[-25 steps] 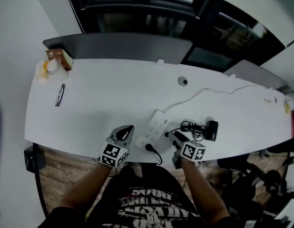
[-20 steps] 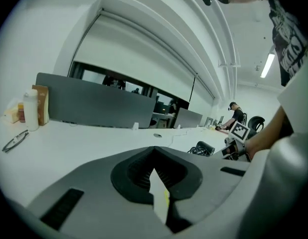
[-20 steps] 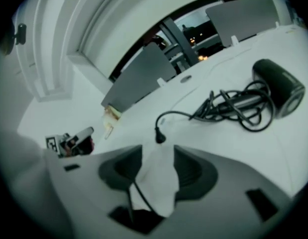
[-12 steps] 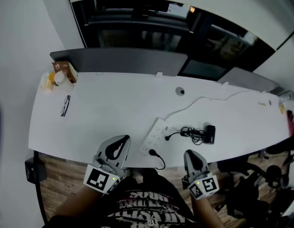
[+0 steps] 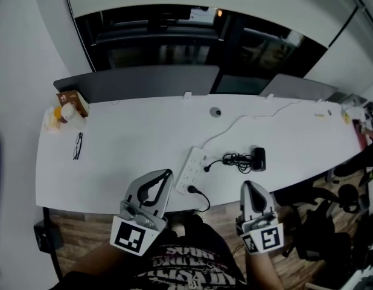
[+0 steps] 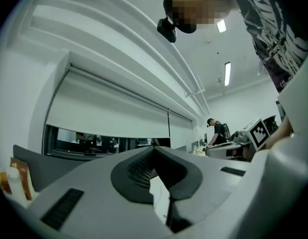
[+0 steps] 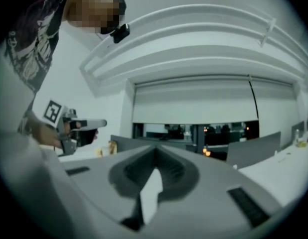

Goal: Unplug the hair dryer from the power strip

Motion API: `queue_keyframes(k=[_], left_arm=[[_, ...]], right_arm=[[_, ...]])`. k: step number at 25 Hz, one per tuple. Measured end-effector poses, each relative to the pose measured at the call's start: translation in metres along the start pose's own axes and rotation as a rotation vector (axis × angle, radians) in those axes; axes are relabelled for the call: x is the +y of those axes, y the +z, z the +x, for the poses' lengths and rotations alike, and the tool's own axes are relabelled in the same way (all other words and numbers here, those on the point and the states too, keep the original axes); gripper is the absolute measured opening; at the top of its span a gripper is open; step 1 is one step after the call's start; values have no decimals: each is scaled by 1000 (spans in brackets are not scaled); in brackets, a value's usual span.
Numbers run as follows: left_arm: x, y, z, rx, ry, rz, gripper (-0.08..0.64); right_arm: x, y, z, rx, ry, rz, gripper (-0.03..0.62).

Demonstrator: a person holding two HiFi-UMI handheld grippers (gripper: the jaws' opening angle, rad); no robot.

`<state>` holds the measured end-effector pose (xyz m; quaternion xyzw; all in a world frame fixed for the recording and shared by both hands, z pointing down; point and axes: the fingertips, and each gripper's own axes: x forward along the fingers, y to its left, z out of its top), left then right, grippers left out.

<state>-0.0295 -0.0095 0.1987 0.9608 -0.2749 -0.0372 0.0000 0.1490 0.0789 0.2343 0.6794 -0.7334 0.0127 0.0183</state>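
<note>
Done: the black plug (image 5: 208, 167) of the hair dryer (image 5: 259, 159) seems to lie out of the power strip (image 5: 192, 169), on the surface (image 5: 132, 138) just beside the strip's right side. I judge the pull made (the plug is too small to be sure).
Left to do: little or nothing. Another black plug (image 5: 191, 190) sits at the strip's near end with its lead running over the front edge, and it is not the task's.
Hair dryer: right of the strip, with its cord (image 5: 235, 160) bunched between the two.
Left tool (image 5: 167, 175): tips together on nothing, off the front edge above the person's lap.
Right tool (image 5: 247, 185): its jaws have just been closing and meet on nothing. It is also off the front edge.
Room: broad bare surface lies to the left and behind. The glasses (image 5: 77, 145) are far left, and chairs (image 5: 319, 222) crowd the right corner.
</note>
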Motion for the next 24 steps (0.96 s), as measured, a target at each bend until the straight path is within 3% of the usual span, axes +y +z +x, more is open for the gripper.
queue_keyframes(k=[8, 17, 24], left_arm=[[-5, -5, 2, 2, 47, -34, 25], [-23, -5, 26, 7, 172, -7, 25], [-60, -6, 46, 15, 247, 22, 25]], right_arm=[[-2, 1, -7, 19, 30, -23, 33], [-36, -1, 6, 17, 159, -16, 33], [-69, 3, -4, -2, 241, 8, 33]])
